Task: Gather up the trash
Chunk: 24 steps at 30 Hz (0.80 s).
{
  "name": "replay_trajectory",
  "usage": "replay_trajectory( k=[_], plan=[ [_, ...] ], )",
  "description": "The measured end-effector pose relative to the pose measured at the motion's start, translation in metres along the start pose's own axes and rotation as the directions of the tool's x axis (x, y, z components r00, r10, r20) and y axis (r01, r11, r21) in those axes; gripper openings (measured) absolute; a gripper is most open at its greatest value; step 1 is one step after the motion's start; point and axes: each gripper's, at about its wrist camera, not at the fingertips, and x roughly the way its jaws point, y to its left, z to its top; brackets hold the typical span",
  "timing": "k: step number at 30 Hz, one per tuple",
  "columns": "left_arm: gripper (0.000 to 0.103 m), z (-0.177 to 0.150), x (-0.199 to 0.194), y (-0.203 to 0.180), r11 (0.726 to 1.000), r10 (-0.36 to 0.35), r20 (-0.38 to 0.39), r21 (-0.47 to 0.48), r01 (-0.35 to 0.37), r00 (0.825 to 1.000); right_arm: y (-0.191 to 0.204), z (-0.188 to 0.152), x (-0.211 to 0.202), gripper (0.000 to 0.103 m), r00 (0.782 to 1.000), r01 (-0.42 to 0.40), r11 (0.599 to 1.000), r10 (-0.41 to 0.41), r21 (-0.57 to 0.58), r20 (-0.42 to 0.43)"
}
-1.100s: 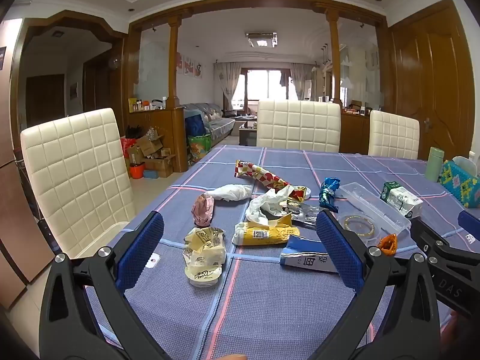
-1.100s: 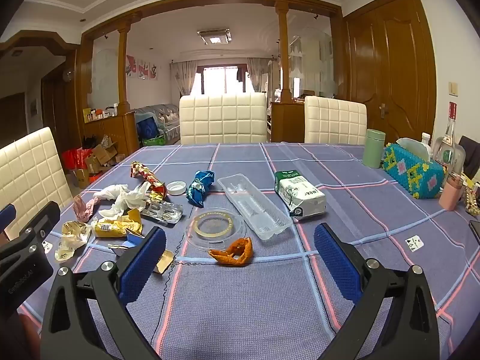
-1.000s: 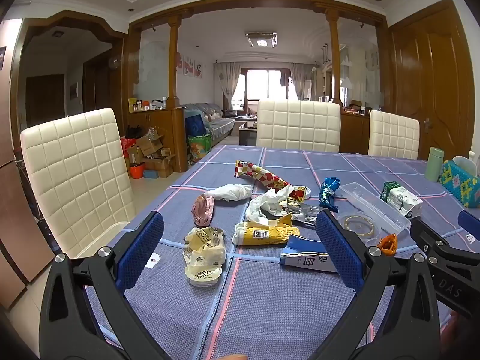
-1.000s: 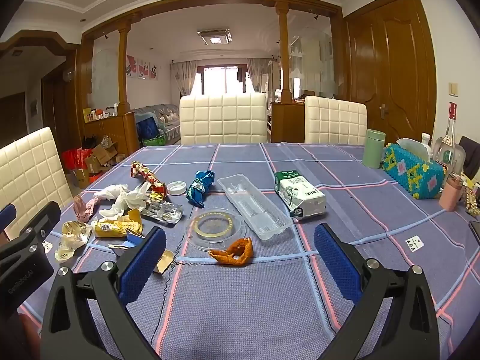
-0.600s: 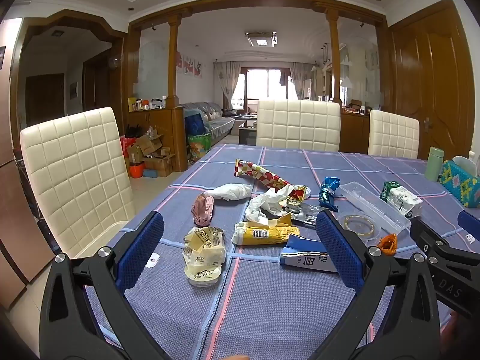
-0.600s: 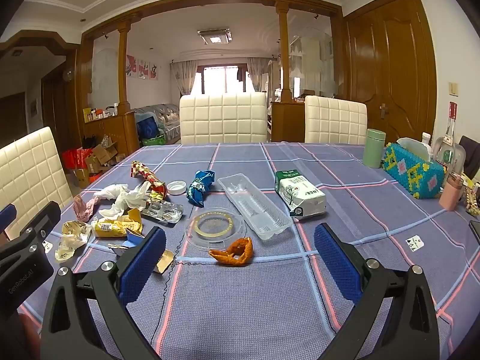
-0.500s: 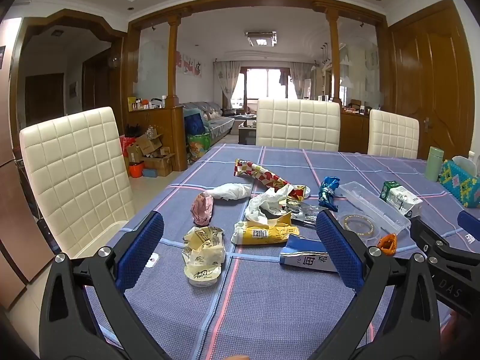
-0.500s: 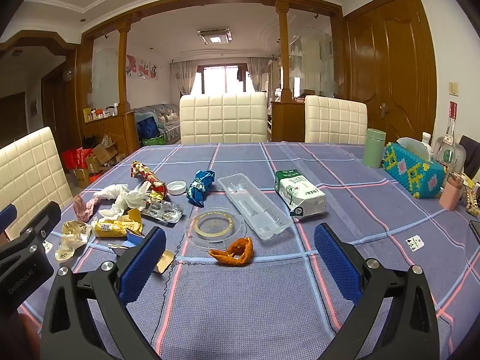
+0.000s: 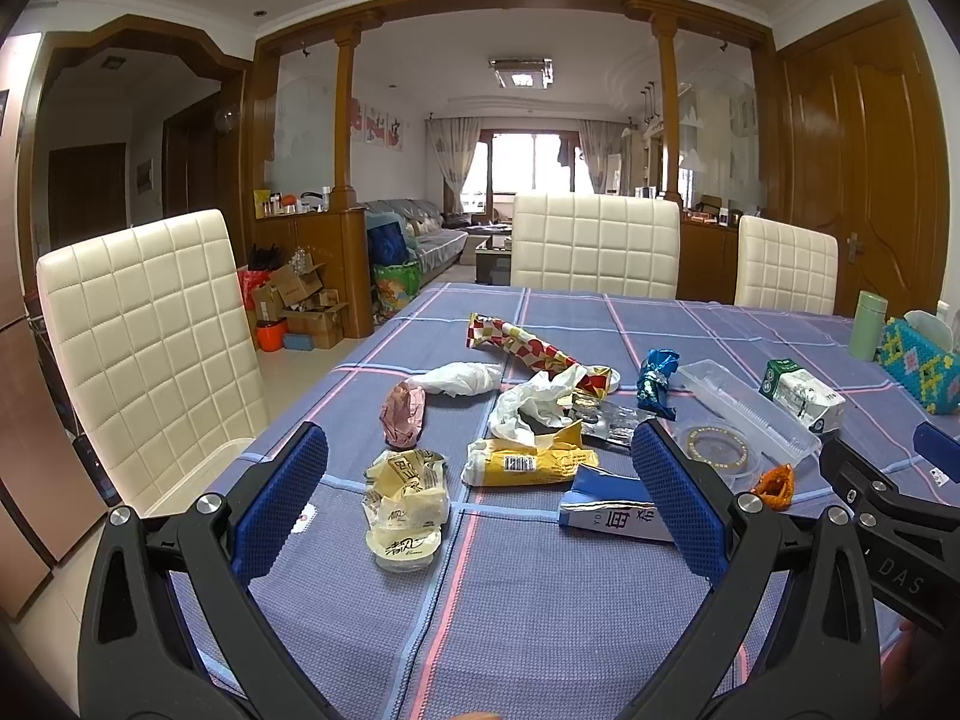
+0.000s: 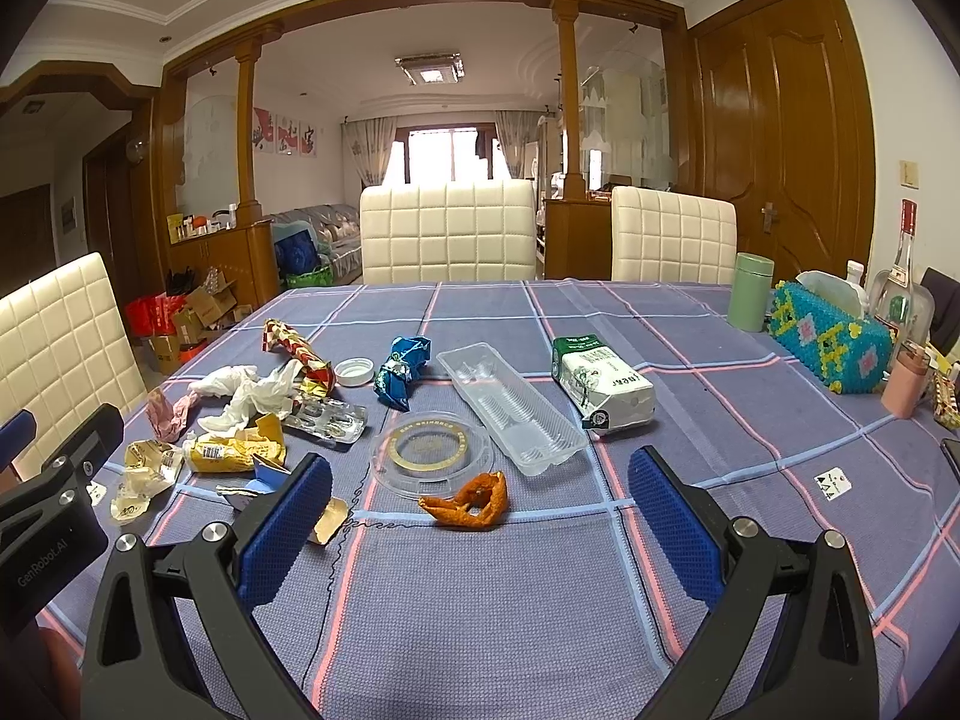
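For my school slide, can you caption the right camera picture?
Open right hand-held gripper hovers over table near orange peel.

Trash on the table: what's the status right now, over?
Left gripper and right gripper open, empty. Trash untouched: orange peel, yellow wrapper. Nothing blocking.

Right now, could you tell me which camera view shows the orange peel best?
The right wrist view: the orange peel lies whole and centred between the open fingers. In the left wrist view it sits small near the right edge, beside the right gripper's finger.
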Motion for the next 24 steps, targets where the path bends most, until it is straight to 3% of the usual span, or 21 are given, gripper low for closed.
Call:
replay_trajectory(
  k=[24],
  plan=[
    [0.1, -0.0094, 0.0059, -0.0036, 1.0, -0.001, -0.006, -0.002, 0.001, 1.0, 0.0003, 0.0002, 0.0012, 0.096, 1.0, -0.001, 1.0, 0.001, 0.003, -0.004]
  ],
)
